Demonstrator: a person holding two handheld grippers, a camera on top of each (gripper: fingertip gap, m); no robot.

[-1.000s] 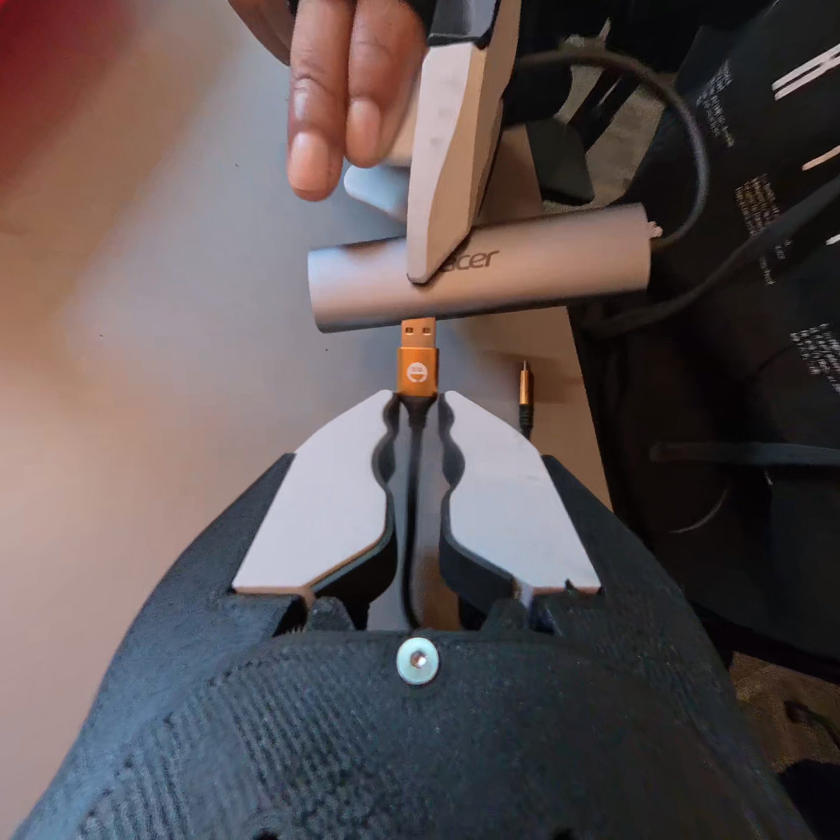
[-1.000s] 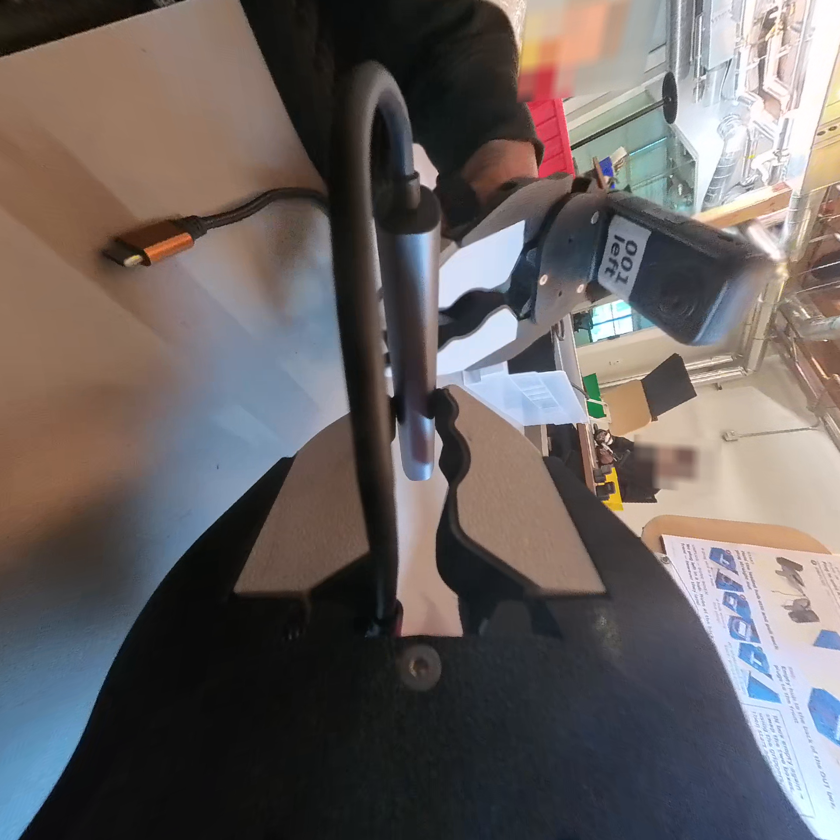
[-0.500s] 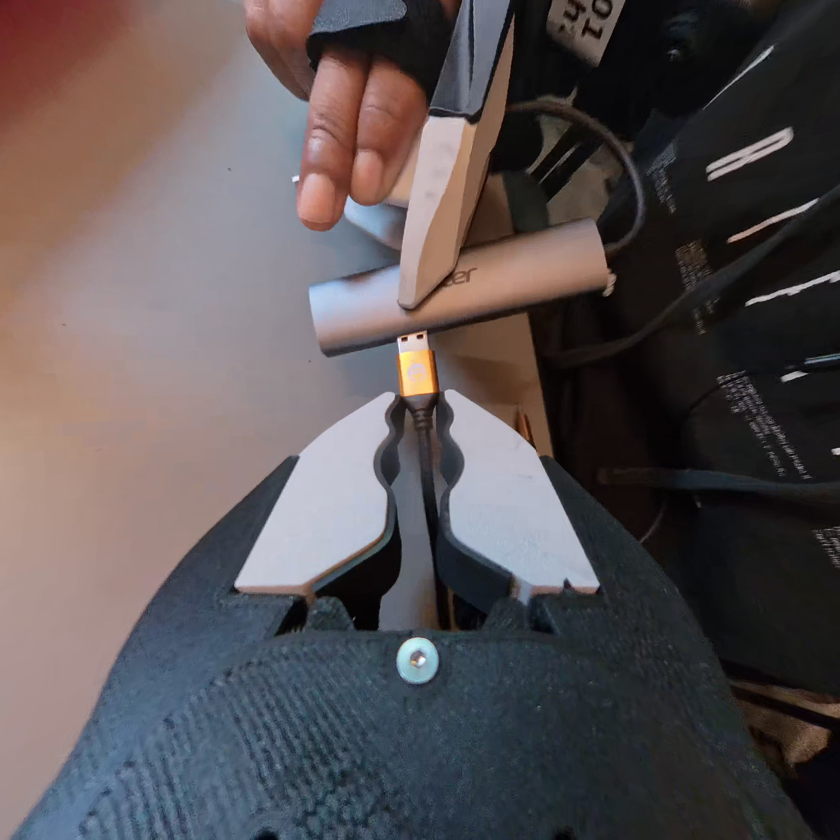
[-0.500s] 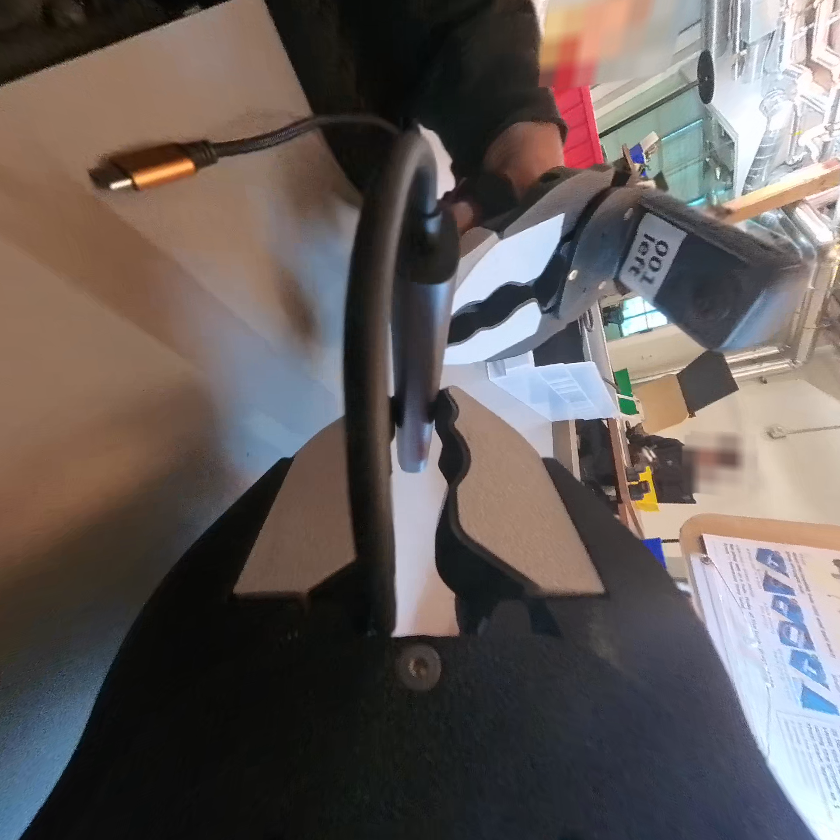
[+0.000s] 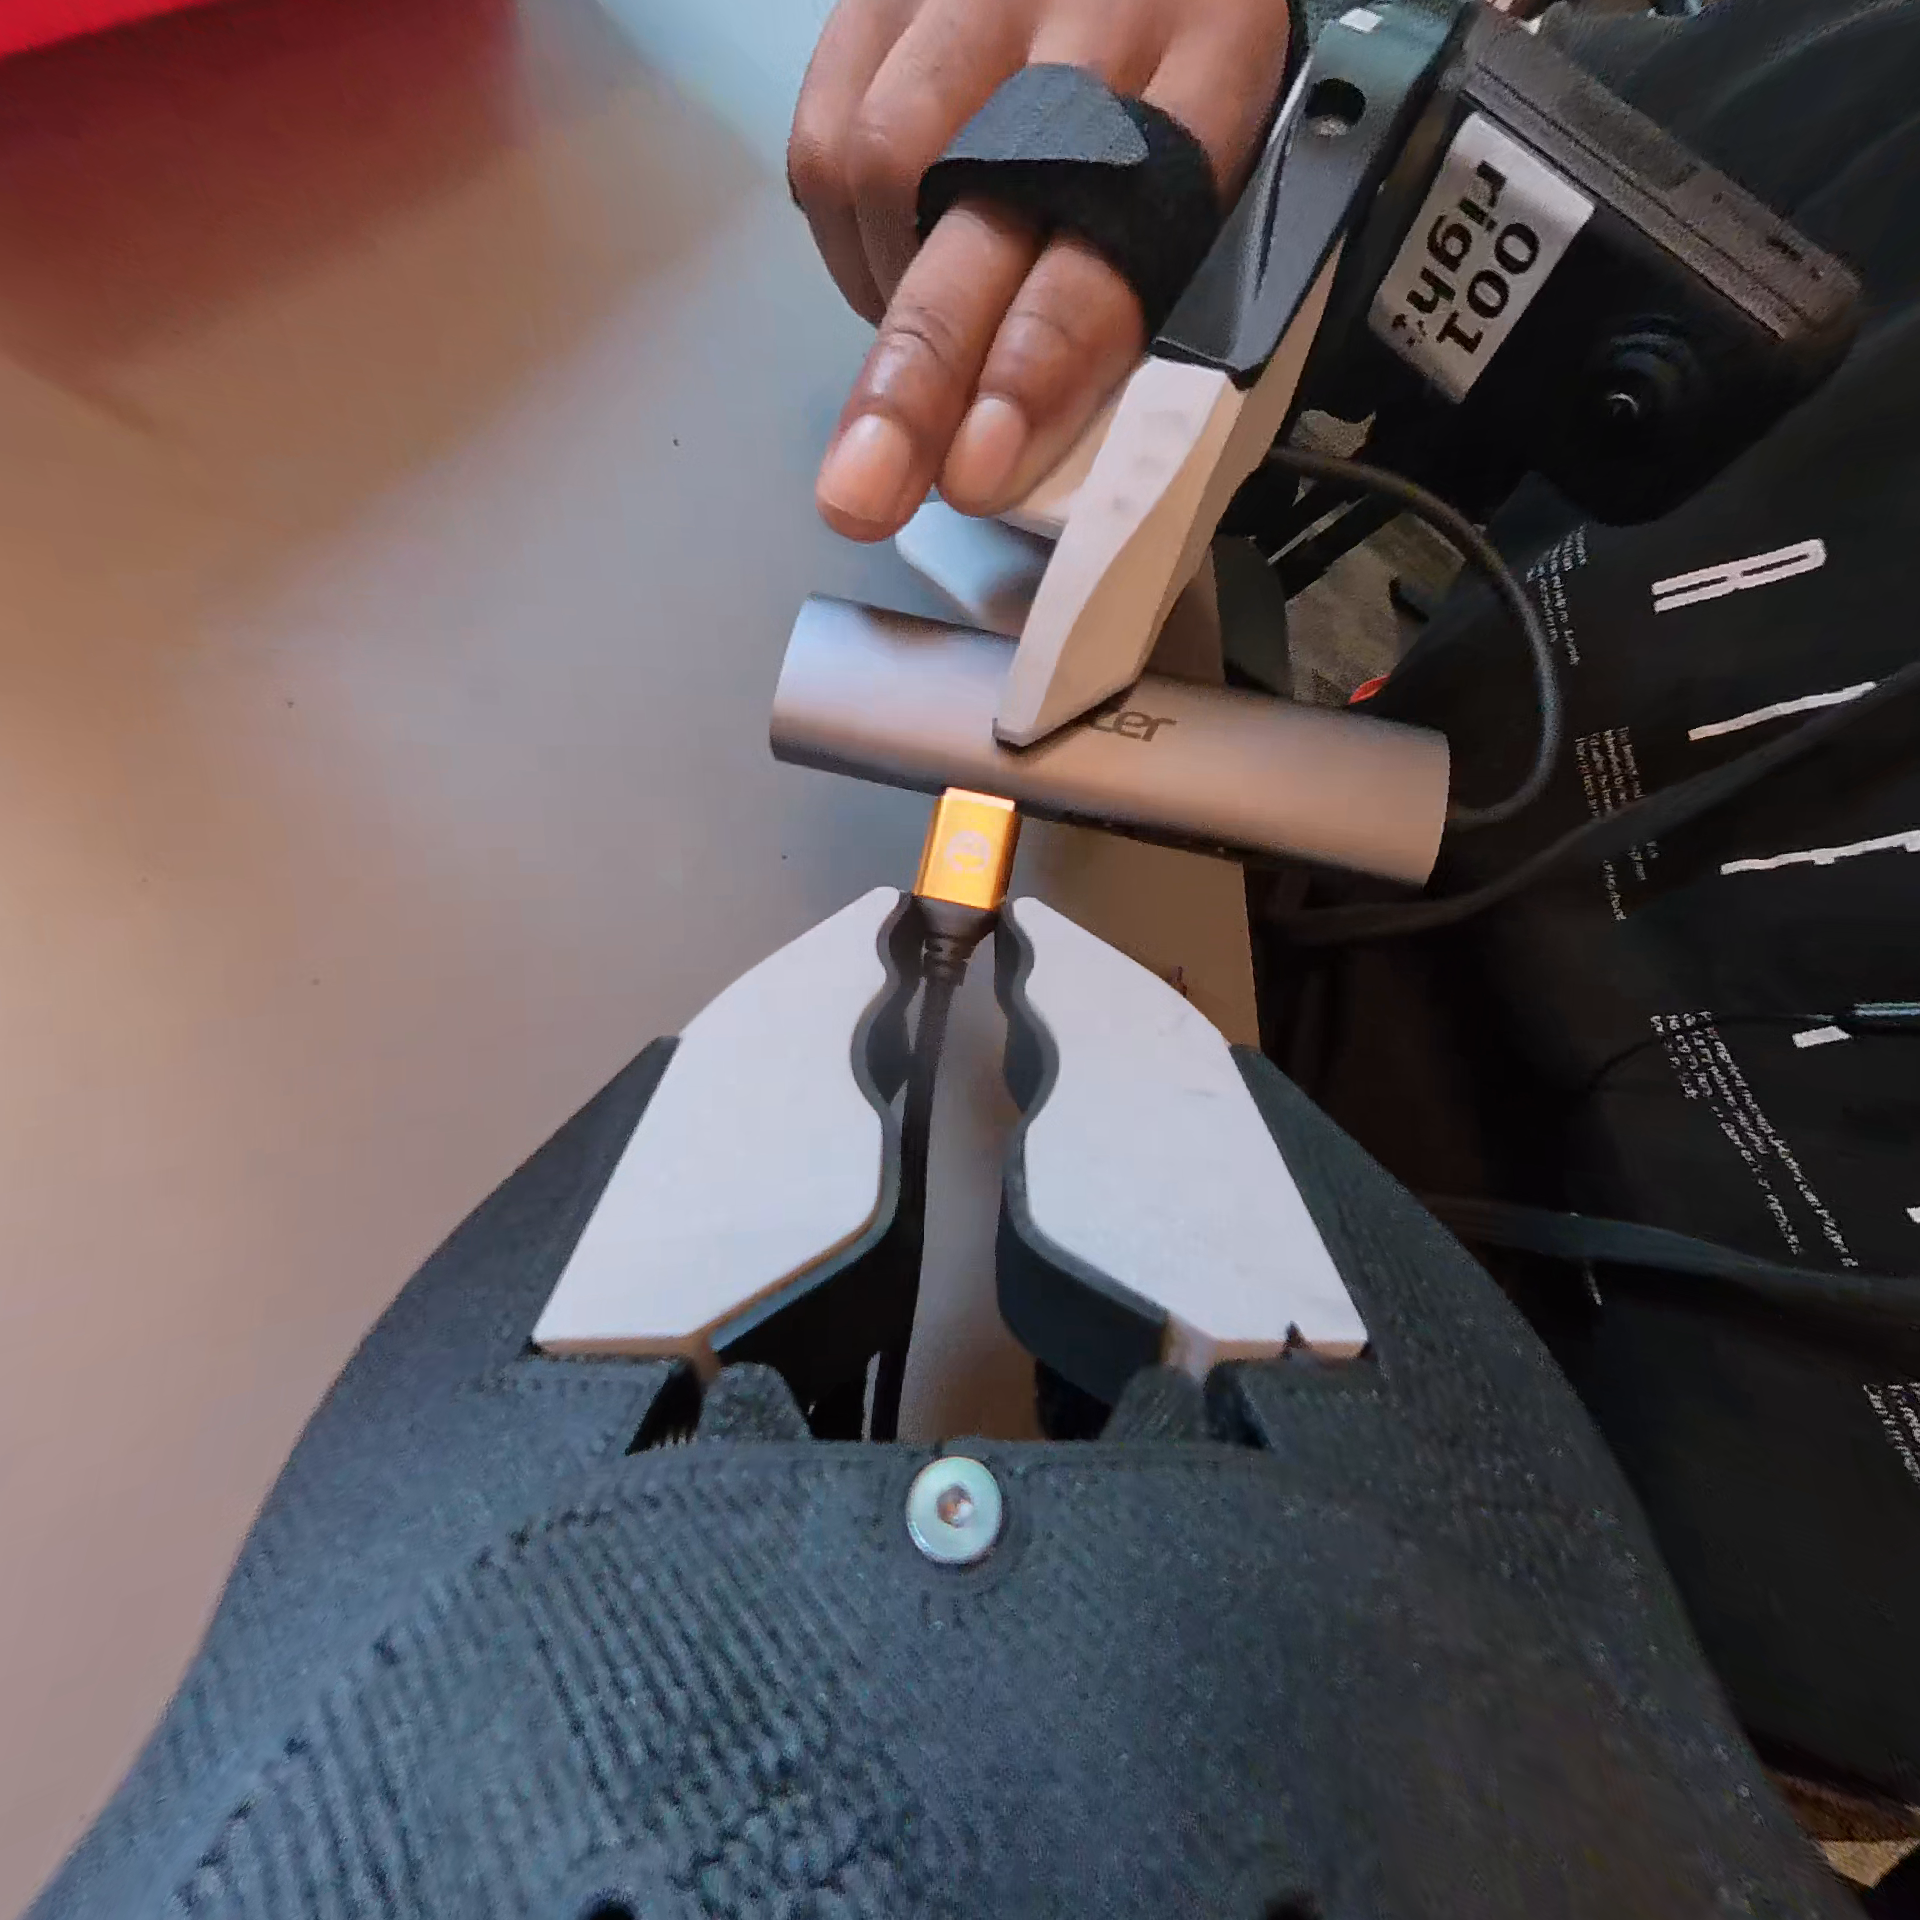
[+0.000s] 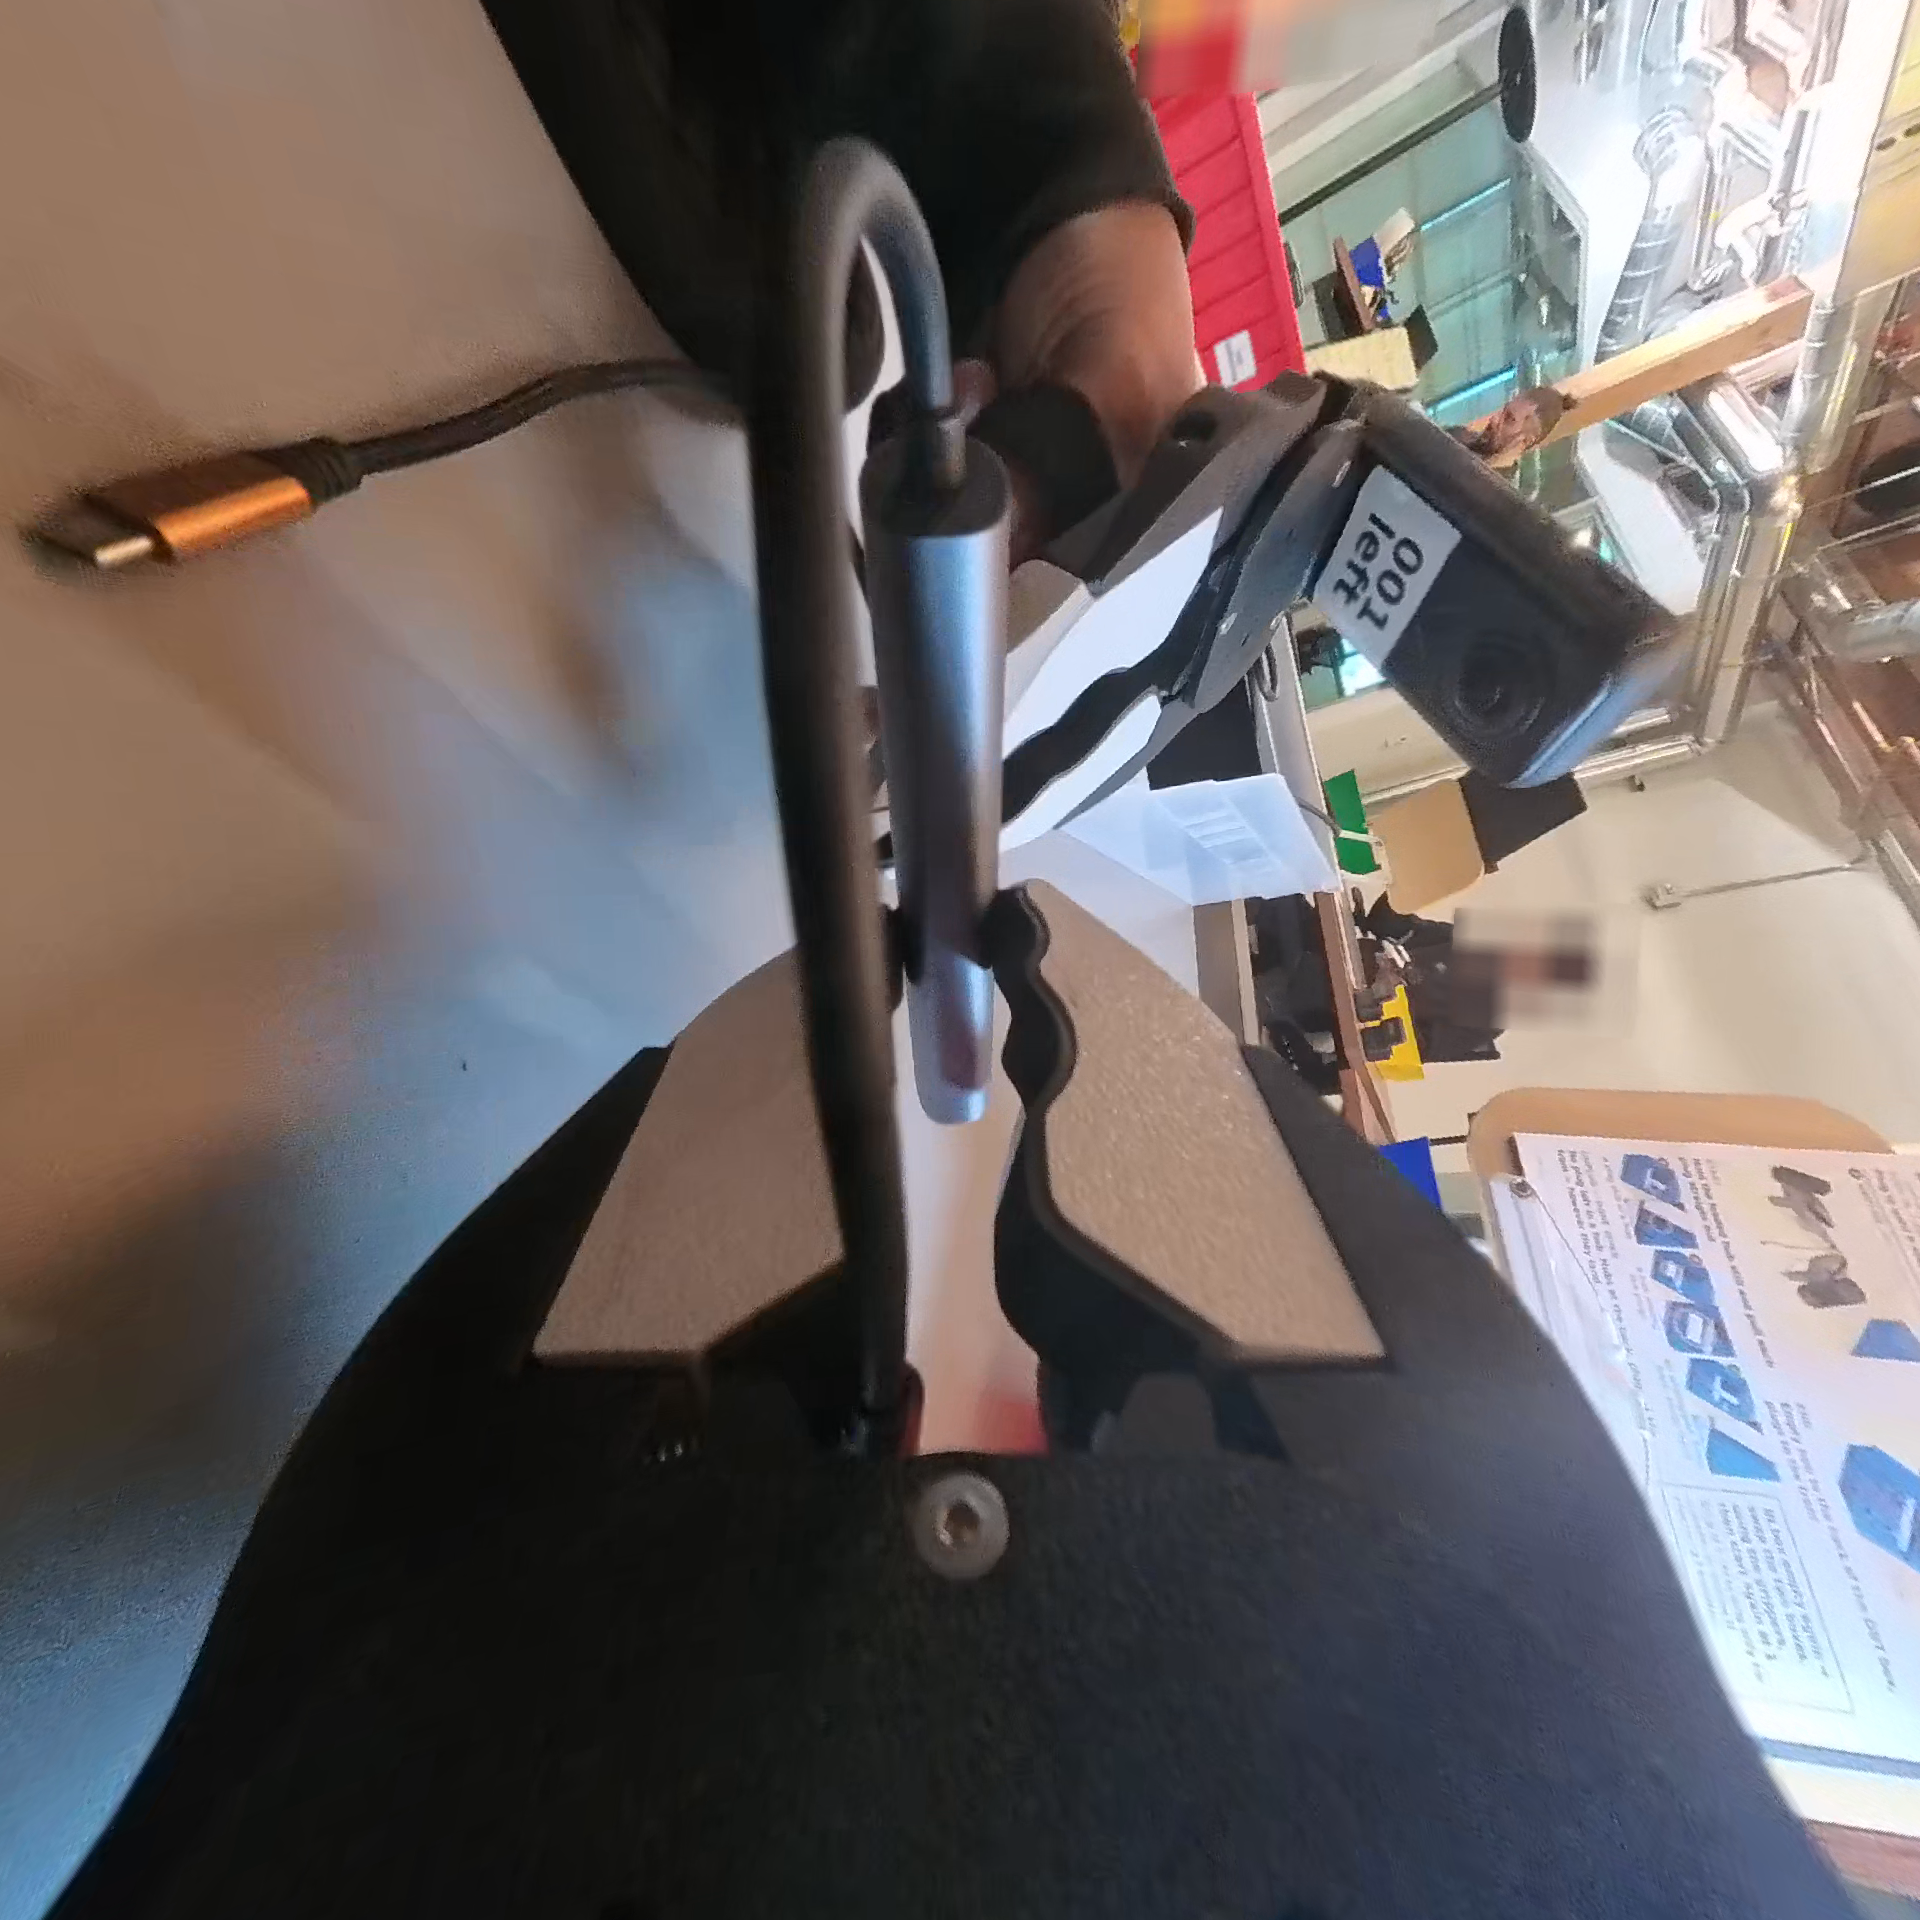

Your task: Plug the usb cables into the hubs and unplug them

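Note:
My left gripper is shut on the black cable just behind an orange USB plug. The plug's metal tip is inside a port on the side of the grey hub. My right gripper is shut on that hub and holds it above the table; in the left wrist view its white finger presses on the hub's top. The hub's own black cable loops over and runs down between my right fingers. The left gripper also shows in the right wrist view.
The cable's other orange plug lies loose on the pale table. A person's hand and dark clothing are close on the right. An instruction sheet lies at the right; a red bin is far left. My two grippers' fingertips are within a few centimetres of each other.
The orange plug's metal tip, bare one second ago, has gone into the hub's port. The hub has tilted and the right gripper's hand has come closer.

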